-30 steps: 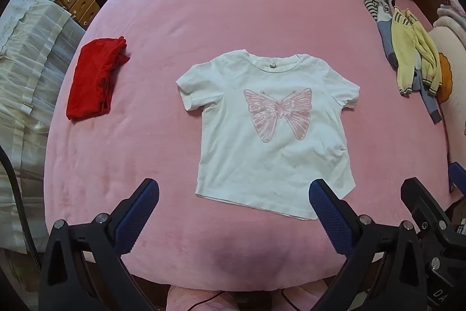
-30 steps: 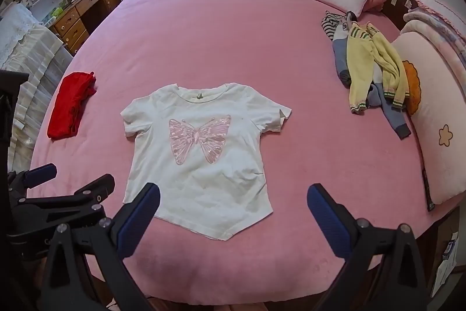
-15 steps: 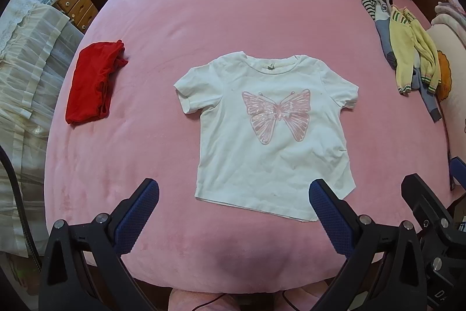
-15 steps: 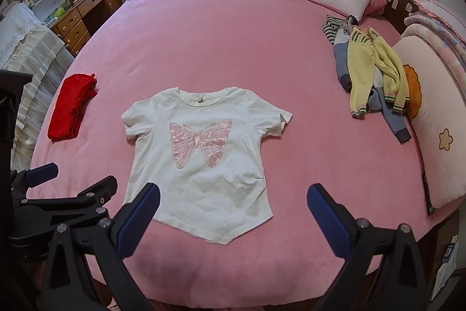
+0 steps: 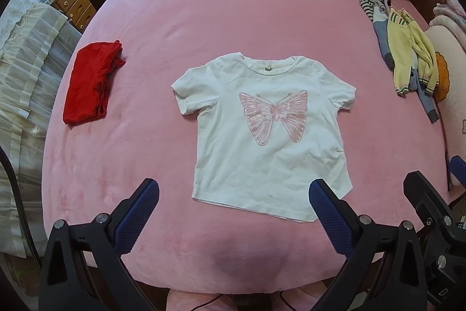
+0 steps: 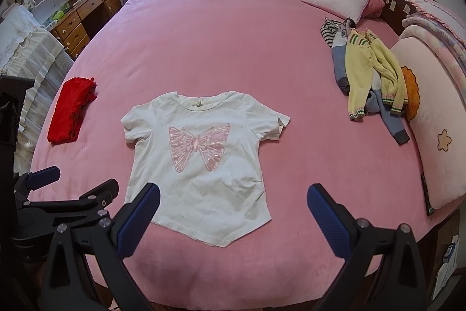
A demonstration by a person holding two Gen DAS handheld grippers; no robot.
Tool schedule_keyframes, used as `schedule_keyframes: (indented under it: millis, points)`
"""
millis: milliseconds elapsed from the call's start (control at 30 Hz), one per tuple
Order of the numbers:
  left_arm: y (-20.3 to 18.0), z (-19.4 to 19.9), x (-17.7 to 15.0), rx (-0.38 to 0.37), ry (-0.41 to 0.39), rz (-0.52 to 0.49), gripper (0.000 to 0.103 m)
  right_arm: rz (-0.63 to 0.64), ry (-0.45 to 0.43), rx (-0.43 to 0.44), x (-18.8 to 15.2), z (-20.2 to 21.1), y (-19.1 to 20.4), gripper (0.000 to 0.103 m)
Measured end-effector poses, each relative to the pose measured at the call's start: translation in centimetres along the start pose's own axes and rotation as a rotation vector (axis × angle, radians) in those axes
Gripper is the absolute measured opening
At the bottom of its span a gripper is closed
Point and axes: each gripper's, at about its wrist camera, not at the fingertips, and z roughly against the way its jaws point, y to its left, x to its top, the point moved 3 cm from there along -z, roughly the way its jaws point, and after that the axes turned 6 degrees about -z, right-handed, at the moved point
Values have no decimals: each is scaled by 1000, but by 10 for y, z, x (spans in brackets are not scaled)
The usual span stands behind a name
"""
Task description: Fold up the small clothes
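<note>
Comparing with a second ago, I see little change: both views have crept slightly, the shirt [image 5: 268,136] sitting a touch higher in the left frame than before, and nothing on the bed has been shifted. I read that as both grippers drifting above the near edge with no fold started.

My left gripper [image 5: 233,206] is spread wide and holds nothing; my right gripper [image 6: 233,209] is likewise released and empty. The shirt lies flat, print side up, on the pink bed [image 5: 233,5], collar away from me, hem nearest. Its hem runs crooked, with a pointed corner toward the near right, and the sleeve on the right side has a turned-up tip in the right view.

For room, the red cloth [image 5: 90,83] lies well apart on the left, and the yellow pile [image 6: 372,77] is well apart on the right beside a pillow [image 6: 437,136]. Bare bed surrounds the shirt on all sides, widest beyond the collar. The bed's near edge is close below the hem, so I would judge folds should go away from me or sideways.
</note>
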Motion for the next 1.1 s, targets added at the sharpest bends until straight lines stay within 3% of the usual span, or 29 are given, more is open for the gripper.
schedule_keyframes:
  millis: [233, 1100]
  points:
    - [3, 3, 0, -36, -18, 23, 102, -1, -5, 3, 1, 3, 0, 102]
    - [7, 14, 4, -33, -51, 41, 102, 11, -32, 4, 12, 8, 2, 102]
